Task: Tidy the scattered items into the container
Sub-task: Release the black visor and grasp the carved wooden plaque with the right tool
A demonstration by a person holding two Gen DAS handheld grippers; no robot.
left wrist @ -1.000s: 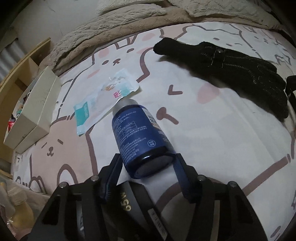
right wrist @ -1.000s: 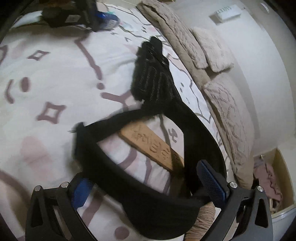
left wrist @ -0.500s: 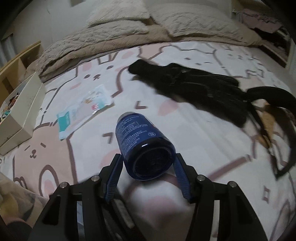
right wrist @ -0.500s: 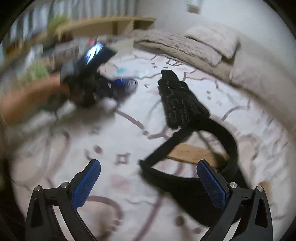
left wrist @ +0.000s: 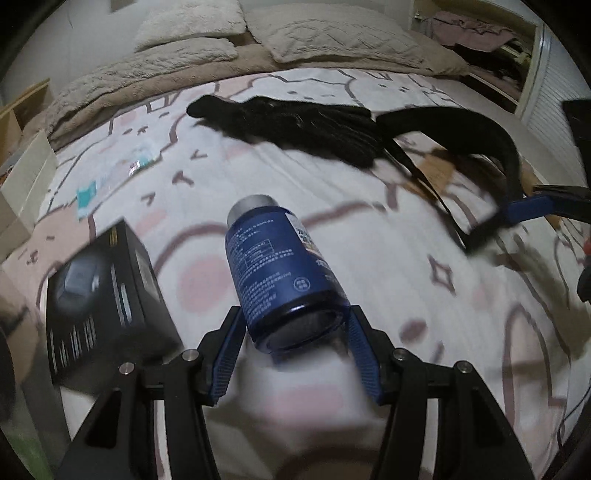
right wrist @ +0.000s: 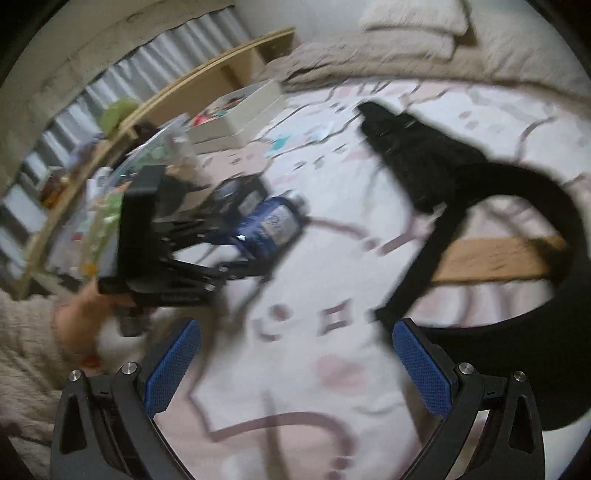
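Observation:
My left gripper [left wrist: 295, 350] is shut on a blue bottle [left wrist: 280, 273] with a silver cap, held above the bed; it also shows in the right wrist view [right wrist: 271, 225]. A black box [left wrist: 99, 302] lies to its left. A black glove [left wrist: 295, 125], a black strap [left wrist: 461, 129] over a wooden board [right wrist: 491, 258], and a teal-and-white packet [left wrist: 110, 177] lie on the patterned sheet. My right gripper [right wrist: 295, 373] is open and empty above the sheet, left of the strap [right wrist: 517, 258].
A white open box [right wrist: 240, 114] stands at the bed's left edge, also in the left wrist view [left wrist: 22, 184]. Pillows [left wrist: 295, 33] and a beige blanket line the far side. A wooden shelf [right wrist: 221, 62] with clutter runs along the wall.
My left gripper has lifted the bottle and swung right, bringing the black box into view. My right gripper has let go of the strap, pulled back and turned left.

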